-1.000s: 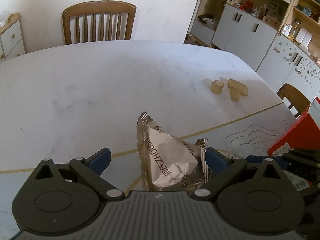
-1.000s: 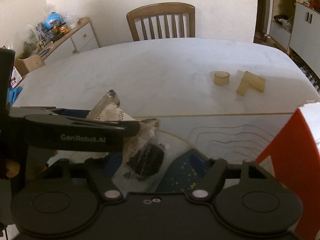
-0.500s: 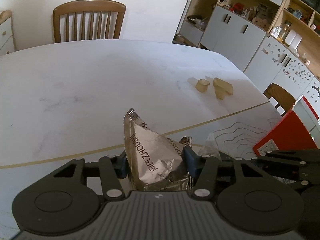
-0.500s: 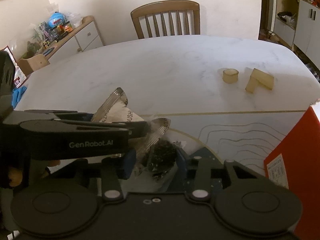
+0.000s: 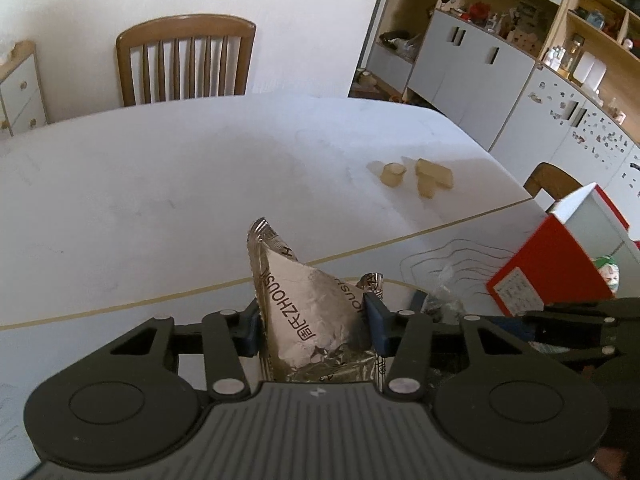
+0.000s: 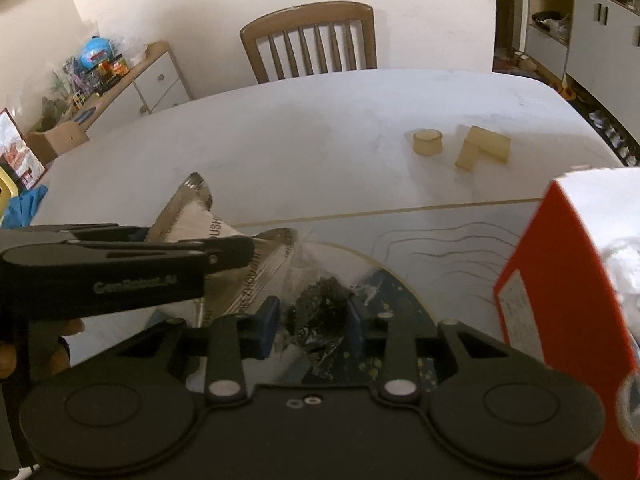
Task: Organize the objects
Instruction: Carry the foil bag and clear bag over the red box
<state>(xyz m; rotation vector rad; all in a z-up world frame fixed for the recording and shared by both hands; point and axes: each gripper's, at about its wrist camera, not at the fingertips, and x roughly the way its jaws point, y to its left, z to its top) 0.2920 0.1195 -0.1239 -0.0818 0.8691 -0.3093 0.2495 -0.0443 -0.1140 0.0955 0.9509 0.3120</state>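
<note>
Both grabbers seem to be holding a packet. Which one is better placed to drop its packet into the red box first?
Probably the right. The right gripper, shut on the clear bag, sits right beside the red box. The left gripper, shut on the foil packet, is farther from it, with the right gripper between.

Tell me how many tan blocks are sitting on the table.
3. A round block sits left of a flat block, with a small upright block touching the flat one's front. More may be hidden behind the red box.

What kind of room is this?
Probably a home dining room: a big white table with a wooden chair behind it, cupboards and shelves of knick-knacks, and toys on a sideboard.
</note>
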